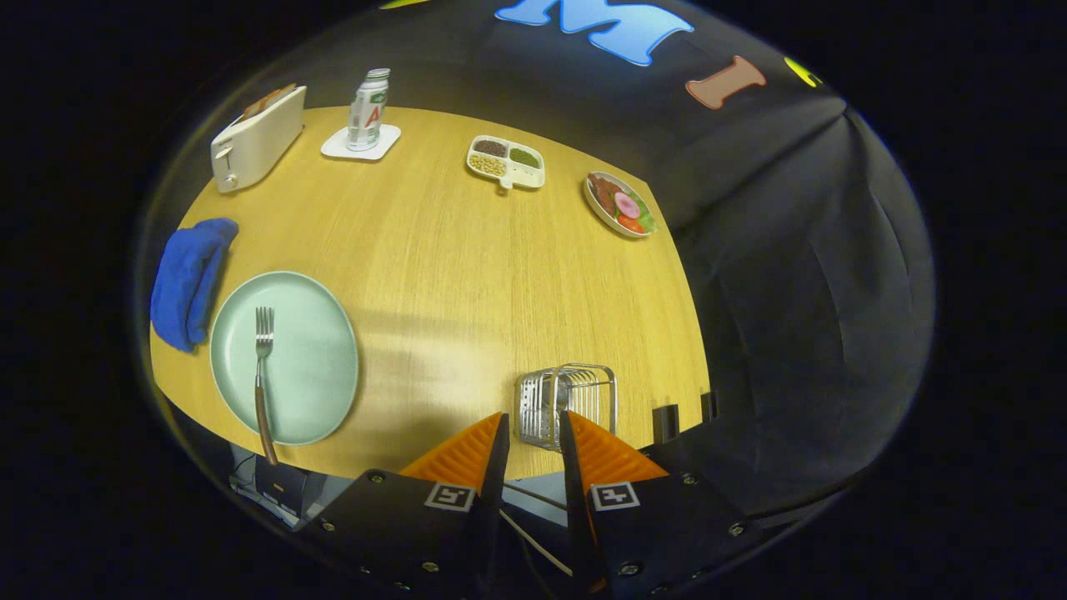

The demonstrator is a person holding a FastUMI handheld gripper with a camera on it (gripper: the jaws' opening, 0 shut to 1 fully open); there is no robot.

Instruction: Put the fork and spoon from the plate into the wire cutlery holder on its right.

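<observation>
Two fingers (533, 437) parted, holder (567, 404) at table edge (583, 467)

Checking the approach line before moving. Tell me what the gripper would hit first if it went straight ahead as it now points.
Most likely the wire holder, which sits just ahead of the gripper, in line with the gap between its parted, empty fingers. Depth is unclear, so it may pass above it.

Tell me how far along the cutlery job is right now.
Only the wooden-handled metal fork lies on the pale green round plate; the spoon isn't on it, and whether it sits in the wire cutlery holder can't be told. In hand: nothing; the hand-held gripper is narrowly open just before the holder. Left: the fork.
</observation>
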